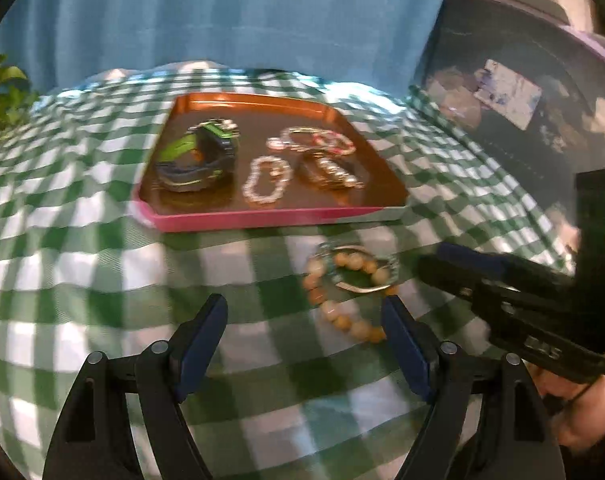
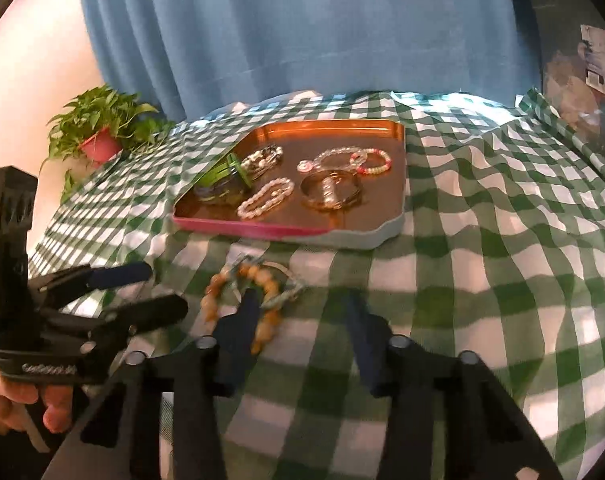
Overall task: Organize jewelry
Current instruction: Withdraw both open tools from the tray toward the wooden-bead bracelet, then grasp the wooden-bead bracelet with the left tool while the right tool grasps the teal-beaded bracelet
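While most pieces already lie in the copper-lined pink-rimmed tray [image 1: 238, 216], I judge I am collecting the orange beaded bracelet [image 1: 344, 300] on the green checked cloth [image 1: 102, 280], just before it; its loop runs lengthwise towards the tray; my left gripper [image 1: 304, 316] and right gripper [image 2: 302, 312] both gape, holding nothing; next, close on its beads.

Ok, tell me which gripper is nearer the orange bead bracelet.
Right gripper: one finger overlaps the orange bead bracelet. Left gripper sits just short, bracelet by its right finger.
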Motion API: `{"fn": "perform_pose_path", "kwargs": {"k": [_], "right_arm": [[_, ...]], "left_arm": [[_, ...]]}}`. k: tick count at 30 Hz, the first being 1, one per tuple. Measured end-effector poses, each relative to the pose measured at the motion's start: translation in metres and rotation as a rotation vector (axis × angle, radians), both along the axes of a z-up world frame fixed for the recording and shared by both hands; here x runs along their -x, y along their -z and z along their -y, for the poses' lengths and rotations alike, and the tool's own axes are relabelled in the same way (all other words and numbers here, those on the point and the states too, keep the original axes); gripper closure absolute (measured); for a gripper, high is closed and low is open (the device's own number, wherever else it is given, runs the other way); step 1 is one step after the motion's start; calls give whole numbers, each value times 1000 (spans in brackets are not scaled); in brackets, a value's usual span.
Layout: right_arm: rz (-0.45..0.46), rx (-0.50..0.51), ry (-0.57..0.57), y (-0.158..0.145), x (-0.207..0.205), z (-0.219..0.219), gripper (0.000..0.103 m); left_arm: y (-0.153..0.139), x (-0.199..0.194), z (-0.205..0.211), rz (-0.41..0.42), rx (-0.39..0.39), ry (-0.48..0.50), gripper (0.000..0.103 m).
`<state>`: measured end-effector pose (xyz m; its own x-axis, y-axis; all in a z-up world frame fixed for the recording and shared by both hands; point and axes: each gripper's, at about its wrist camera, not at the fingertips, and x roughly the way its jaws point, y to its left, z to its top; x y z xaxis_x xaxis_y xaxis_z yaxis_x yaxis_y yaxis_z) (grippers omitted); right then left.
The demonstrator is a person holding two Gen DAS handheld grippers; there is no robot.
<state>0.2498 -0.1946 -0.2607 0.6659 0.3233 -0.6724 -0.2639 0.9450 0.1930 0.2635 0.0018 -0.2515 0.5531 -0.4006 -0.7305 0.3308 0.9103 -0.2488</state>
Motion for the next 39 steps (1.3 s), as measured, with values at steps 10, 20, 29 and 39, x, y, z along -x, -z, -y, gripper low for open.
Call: {"fn": "perform_pose_path", "kwargs": {"k": [10,20,29,39], "right_arm": [[-52,14,-52,12,-29,-19,91],[-40,182,-86,15,-20,-27,97],[-38,175,25,7,-7,20,98],[-12,139,17,5,2,22,67]], "left_arm": [[17,-19,15,26,-65,18,83],[14,-19,6,-5,-83,-17,92],[11,-7,-22,-22,-87,-84,93],[11,-5,-21,-51,-129,-85,84]]}}
